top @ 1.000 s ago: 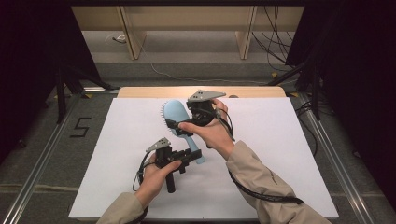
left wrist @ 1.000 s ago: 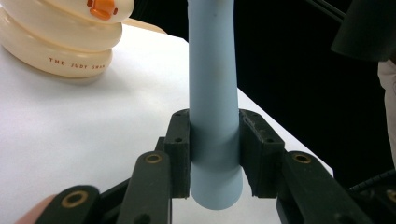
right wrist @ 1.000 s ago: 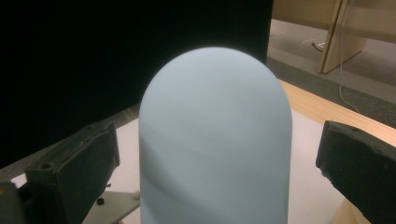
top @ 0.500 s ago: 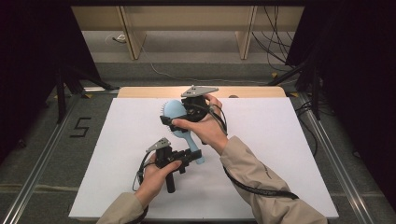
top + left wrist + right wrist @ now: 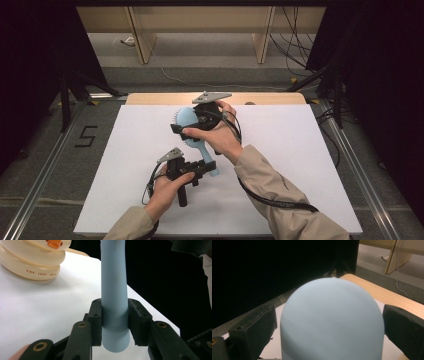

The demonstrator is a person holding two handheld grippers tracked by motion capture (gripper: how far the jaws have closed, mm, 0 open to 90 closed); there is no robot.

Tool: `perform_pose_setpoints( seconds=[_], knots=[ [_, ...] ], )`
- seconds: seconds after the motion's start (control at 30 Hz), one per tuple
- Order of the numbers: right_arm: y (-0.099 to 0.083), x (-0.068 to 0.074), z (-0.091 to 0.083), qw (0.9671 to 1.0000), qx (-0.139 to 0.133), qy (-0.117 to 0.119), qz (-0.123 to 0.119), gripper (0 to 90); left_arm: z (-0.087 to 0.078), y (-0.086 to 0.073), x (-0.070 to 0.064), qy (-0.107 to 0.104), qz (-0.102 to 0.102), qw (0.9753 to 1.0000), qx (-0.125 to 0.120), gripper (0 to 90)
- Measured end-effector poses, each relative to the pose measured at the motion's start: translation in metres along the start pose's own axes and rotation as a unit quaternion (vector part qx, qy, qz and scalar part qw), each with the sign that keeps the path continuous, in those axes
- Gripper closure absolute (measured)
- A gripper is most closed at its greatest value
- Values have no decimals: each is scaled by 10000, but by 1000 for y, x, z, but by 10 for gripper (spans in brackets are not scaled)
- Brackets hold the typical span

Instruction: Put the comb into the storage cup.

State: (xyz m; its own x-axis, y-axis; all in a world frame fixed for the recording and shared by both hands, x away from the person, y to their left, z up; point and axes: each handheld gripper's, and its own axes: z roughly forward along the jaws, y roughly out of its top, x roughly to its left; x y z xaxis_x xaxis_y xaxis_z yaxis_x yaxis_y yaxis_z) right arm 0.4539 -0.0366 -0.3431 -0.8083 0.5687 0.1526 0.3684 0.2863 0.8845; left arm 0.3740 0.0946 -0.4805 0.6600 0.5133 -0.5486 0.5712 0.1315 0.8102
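While the left gripper [image 5: 209, 165] clamps the handle end of the light blue hairbrush [image 5: 192, 131], the right gripper [image 5: 181, 130] sits at the brush head, farther from the person. In the left gripper view, the two black fingers [image 5: 96, 320] press flat against opposite sides of the round handle, close to its blunt end; this grasp appears complete and firm. In the right gripper view, the fingers [image 5: 253, 331] stand wide, one on each side of the smooth domed back of the head, with a visible gap on each side; they are not yet holding it.

Judged progress: the brush is secured by one gripper and held above the white table [image 5: 300, 160], over its middle. The second grasp, on the head, is prepared but not closed. Any transfer, turning or placing of the brush remains to be done.

Appearance of the brush: one-piece pale blue plastic with a matte, unmarked surface. The handle is a plain cylinder that widens toward the head. The head is a rounded oval, and short dark bristles project along its left edge in the high view.

A cream-coloured ringed toy [image 5: 32, 260] with an orange beak and small lettering stands on the table beyond the handle, apart from it.
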Motion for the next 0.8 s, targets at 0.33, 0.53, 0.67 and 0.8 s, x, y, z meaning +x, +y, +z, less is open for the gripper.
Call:
perform_pose_setpoints(
  seconds=[0.33,0.53,0.67,0.8],
  knots=[
    [0,0,0,9999,12,-88,100,137,0,0,0,20,17,10000,7,657],
    [-1,-1,-1,9998,23,-72,200,199,0,0,0,36,12,10000,19,656],
    [-1,0,-2,9998,41,-55,195,201,0,-1,0,53,45,10000,30,656],
    [-1,1,-2,9998,34,-68,193,204,0,0,0,61,68,10000,38,656]
  ],
)
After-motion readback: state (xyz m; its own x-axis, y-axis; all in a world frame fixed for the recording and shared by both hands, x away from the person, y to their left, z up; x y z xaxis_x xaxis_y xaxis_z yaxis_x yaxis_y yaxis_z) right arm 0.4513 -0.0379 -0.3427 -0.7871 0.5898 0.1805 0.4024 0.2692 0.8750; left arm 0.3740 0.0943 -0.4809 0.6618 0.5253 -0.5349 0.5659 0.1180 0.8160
